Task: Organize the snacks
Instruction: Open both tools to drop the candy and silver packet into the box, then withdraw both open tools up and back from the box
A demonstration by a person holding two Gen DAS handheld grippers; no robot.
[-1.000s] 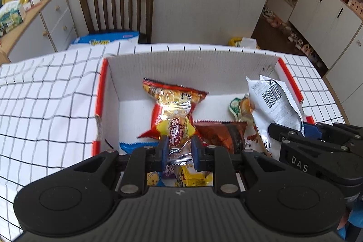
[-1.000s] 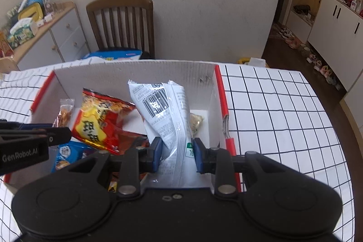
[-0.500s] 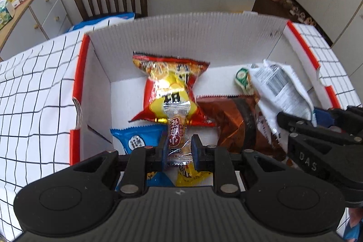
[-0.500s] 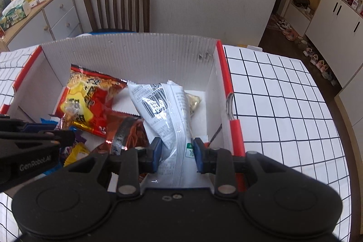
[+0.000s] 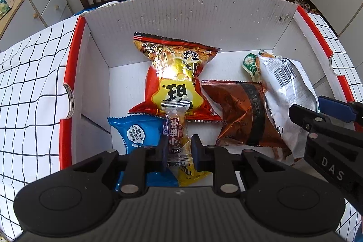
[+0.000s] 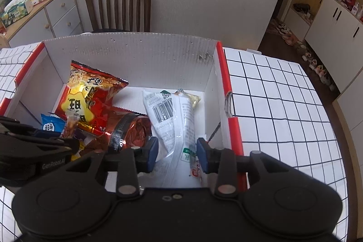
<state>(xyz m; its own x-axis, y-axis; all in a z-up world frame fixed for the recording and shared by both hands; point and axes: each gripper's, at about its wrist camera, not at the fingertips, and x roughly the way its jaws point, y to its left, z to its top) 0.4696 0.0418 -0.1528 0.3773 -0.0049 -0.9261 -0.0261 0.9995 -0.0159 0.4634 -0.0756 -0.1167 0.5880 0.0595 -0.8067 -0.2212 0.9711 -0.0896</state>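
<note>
Nearest, we are holding a small clear-wrapped snack [image 5: 178,128] in the left tool [image 5: 177,152], jaws clamped narrow on the wrapper just above the box floor. Beside it, we are letting go of a white barcode bag [image 6: 175,119] with the right tool [image 6: 176,154]: its jaws are opening, the bag is lying between them, and the pads are standing clear of it.

Inside the white box with red edges [image 5: 68,74] we are counting, from near to far: a blue packet [image 5: 138,130] and a yellow packet [image 5: 188,174] under the left tool, a brown foil bag [image 5: 240,115], a red-and-yellow bag [image 5: 174,74], and a small green-labelled packet [image 5: 249,62] by the far wall.

We are judging the task well along: five snacks are already lying in the box, one is just being released there, and one is left to set down. No snacks are showing outside the box in either view.

The box is sitting on a surface [image 6: 272,94] covered in a white cloth with a black grid. Beyond it we are noting a wooden chair [image 6: 118,3], a drawer cabinet [image 6: 52,15] carrying clutter, a plain wall, and white cupboards [image 6: 335,22] with shoes on the floor below.
</note>
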